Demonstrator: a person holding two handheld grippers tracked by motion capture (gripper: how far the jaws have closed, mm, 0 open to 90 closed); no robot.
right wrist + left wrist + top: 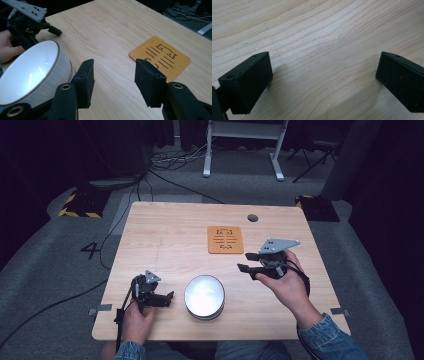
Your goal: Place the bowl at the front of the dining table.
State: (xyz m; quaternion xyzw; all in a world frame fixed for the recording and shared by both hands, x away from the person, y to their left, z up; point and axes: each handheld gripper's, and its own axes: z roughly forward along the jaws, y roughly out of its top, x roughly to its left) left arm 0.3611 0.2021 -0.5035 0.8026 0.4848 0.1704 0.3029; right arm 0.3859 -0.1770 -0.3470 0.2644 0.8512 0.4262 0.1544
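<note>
Bowl [204, 296] sits at the lower centre of the high view, between both spread, empty grippers, left gripper [161, 300] and right gripper [248, 268]; I reckon a careless sideways reach could knock it off the table's [165, 235] near edge.

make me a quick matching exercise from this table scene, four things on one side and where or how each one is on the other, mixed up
Things:
1. bowl
2. orange mat
3. left gripper
4. right gripper

Places or states:
A. held up off the table, jaws open and empty, at the right
B. lying flat toward the far middle of the table
C. low over the wood at the near left, jaws wide apart, nothing between them
D. white inside, standing at the near edge between the two hands

Pairs: 1-D, 2-B, 3-C, 4-A
</note>
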